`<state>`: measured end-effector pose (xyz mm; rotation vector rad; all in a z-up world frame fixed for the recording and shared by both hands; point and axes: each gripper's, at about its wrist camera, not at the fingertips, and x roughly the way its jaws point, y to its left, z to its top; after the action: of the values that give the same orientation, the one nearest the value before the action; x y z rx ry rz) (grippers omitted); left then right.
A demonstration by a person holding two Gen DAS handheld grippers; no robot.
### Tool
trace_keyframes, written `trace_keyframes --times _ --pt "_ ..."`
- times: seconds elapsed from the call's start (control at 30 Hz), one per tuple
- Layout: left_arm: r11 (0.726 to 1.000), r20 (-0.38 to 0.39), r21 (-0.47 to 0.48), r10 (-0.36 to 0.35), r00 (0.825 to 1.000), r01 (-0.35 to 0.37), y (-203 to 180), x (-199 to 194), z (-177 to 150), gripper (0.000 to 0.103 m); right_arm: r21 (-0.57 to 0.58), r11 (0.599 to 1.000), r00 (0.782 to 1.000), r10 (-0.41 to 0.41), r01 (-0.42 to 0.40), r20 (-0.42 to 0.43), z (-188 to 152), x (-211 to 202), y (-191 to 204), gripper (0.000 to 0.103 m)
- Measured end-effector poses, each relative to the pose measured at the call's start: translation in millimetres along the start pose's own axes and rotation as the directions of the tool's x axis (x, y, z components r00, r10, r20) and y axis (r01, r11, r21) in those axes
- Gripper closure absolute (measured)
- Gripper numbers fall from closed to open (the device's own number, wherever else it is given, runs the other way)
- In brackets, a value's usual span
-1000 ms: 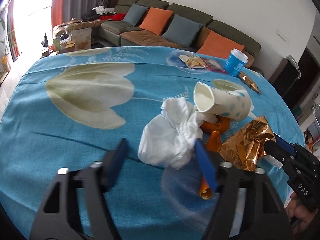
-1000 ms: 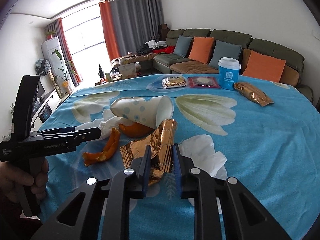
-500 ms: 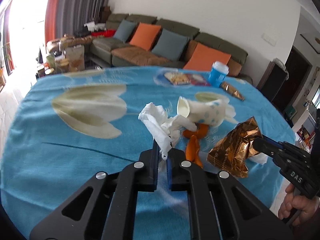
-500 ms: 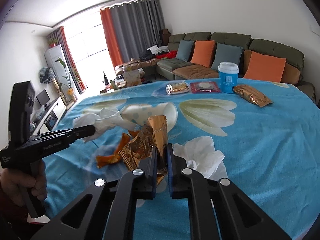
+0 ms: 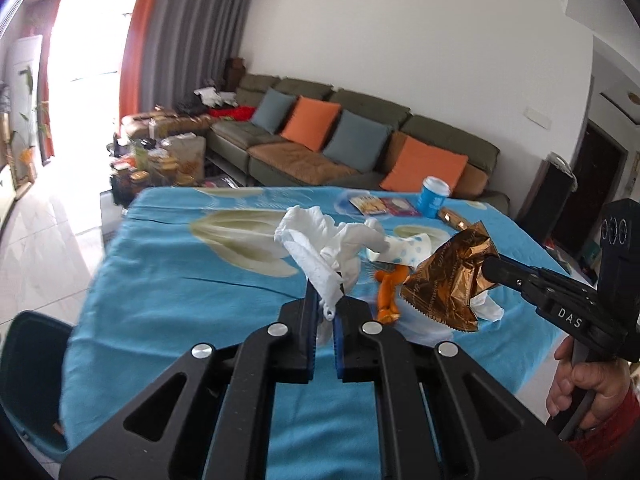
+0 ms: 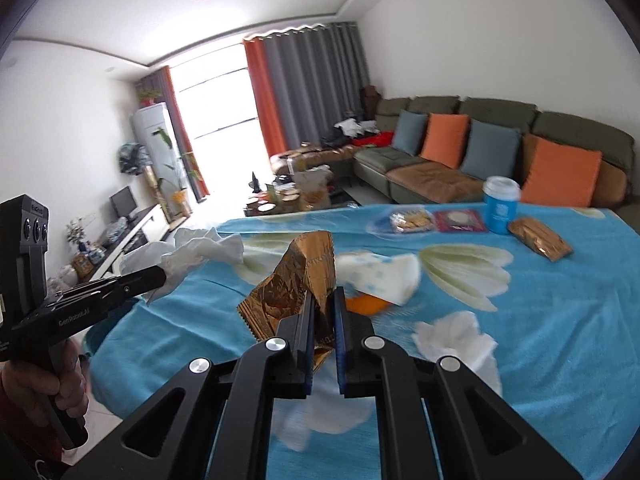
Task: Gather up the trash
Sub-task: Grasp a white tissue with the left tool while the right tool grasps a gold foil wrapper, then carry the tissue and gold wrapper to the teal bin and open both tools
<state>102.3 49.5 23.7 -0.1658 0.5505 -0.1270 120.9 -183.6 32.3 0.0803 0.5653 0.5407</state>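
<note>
Crumpled white tissue [image 5: 320, 248] pinched between the pressed-together jaws of the left gripper [image 5: 326, 312], lifted clear of the blue flowered tablecloth [image 5: 180, 280]; gold foil wrapper [image 6: 298, 292] pinched likewise in the right gripper [image 6: 323, 320], also off the cloth; beyond both tongs, a tipped dotted paper cup [image 6: 380, 276] over orange peel [image 5: 390, 294]; a second tissue [image 6: 452, 336] right of the right tongs; far side: blue cup [image 6: 500, 204], snack packets [image 6: 412, 220], gold packet [image 6: 538, 238].

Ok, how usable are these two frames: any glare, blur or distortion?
Left wrist view: window blown out white, heavy fisheye bend, orange peel smeared. Right wrist view: window also overexposed, paper cup and loose tissue motion-blurred; the tongs' fingers stay sharp.
</note>
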Motion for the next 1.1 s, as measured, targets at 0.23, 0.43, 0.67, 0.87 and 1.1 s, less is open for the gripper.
trace_keyframes --times 0.23,0.43,0.67,0.87,1.1 --pt "0.992 0.060 -0.059 0.111 0.992 -0.108 27 -57 -11 0.096 -0.096 0.988 0.993 0.120 -0.119 0.006 10 7 45 0.096" --pt "0.971 0.082 -0.127 0.213 0.974 -0.202 55 -104 -26 0.096 -0.176 0.959 0.975 0.223 -0.221 -0.007 18 17 89 0.096" --pt "0.938 0.094 -0.184 0.315 0.944 -0.295 82 -146 -35 0.096 -0.252 0.915 0.948 0.316 -0.315 -0.036 26 28 140 0.096" --pt "0.902 0.109 -0.237 0.394 0.913 -0.361 110 -183 -42 0.096 -0.298 0.878 0.925 0.376 -0.374 -0.055 34 38 175 0.096" --pt "0.855 0.104 -0.297 0.471 0.876 -0.424 153 -217 -52 0.096 -0.340 0.832 0.896 0.431 -0.439 -0.105 43 59 213 0.096"
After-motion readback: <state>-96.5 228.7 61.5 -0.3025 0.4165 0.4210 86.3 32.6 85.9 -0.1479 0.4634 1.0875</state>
